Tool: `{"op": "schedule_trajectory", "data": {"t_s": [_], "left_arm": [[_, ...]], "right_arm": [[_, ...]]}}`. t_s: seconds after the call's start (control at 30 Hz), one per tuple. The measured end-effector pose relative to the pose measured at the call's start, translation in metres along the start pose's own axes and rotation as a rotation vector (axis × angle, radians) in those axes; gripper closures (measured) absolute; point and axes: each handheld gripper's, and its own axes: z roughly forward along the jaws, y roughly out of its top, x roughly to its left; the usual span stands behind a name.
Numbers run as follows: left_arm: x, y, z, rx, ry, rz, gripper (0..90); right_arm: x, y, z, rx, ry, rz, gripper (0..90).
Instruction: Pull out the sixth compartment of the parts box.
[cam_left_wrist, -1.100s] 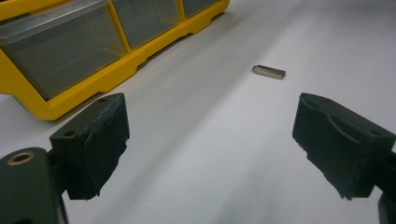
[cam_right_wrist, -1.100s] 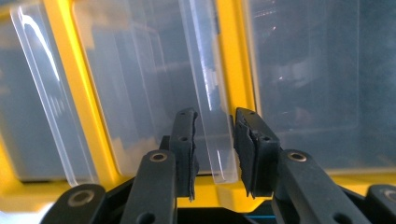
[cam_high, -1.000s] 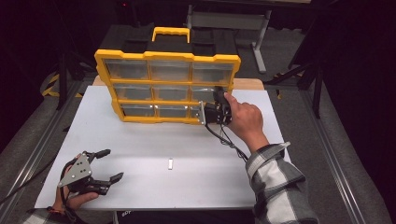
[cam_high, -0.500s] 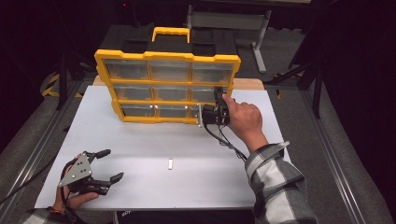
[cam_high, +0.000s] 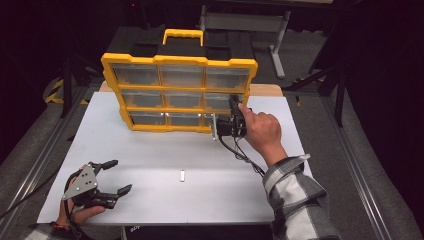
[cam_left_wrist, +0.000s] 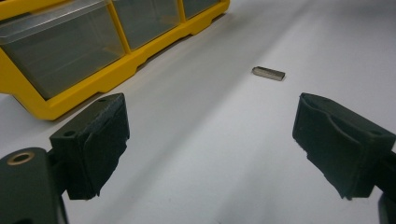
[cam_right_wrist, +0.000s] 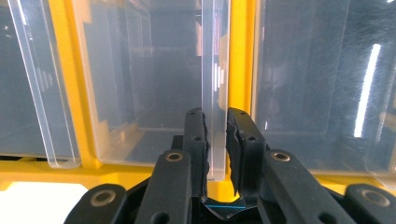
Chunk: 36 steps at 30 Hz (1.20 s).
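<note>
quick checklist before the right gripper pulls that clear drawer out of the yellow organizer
1. Right gripper jaws closed on the clear plastic drawer's front lip: ok.
2. Grip centred on the lip: cannot tell.
3. Yellow plastic organizer with clear drawers braced against sliding: not ok, nothing holds it.
4. Left gripper free to steady it: ok, open and resting near the white table's front edge.
5. Small metal bar out of the drawer's path: ok.

Right tool (cam_high: 223, 125) at yellow organizer (cam_high: 180, 93) bottom-right drawer; left tool (cam_high: 116, 176) spread wide on table (cam_high: 210, 165).
</note>
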Motion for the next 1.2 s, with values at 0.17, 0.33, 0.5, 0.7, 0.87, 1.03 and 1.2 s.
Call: {"op": "schedule_trajectory", "data": {"t_s": [0.17,0.33,0.5,0.7,0.87,1.03,1.2], "left_arm": [[0.0,0.0,0.0,-0.002,0.001,0.0,11.8],[0.0,0.0,-0.001,-0.005,0.003,0.002,11.8],[0.0,0.0,-0.002,-0.008,0.004,0.002,11.8],[0.0,0.001,-0.002,-0.006,0.006,0.006,11.8],[0.0,0.001,-0.002,-0.005,0.007,0.005,11.8],[0.0,0.001,-0.003,-0.008,0.009,0.007,11.8],[0.0,0.001,-0.003,-0.009,0.01,0.005,11.8]], "right_arm": [[0.002,0.0,-0.005,-0.008,-0.014,0.011,79.2],[0.003,0.0,-0.008,-0.009,-0.015,0.006,79.2],[0.002,0.001,-0.012,-0.012,-0.016,0.004,79.1],[0.004,0.001,-0.017,-0.013,-0.024,0.012,79.2],[0.005,0.0,-0.02,-0.023,-0.03,0.009,79.2],[0.006,0.0,-0.024,-0.026,-0.035,0.011,79.1],[0.008,0.0,-0.029,-0.028,-0.038,0.004,79.0]]}}
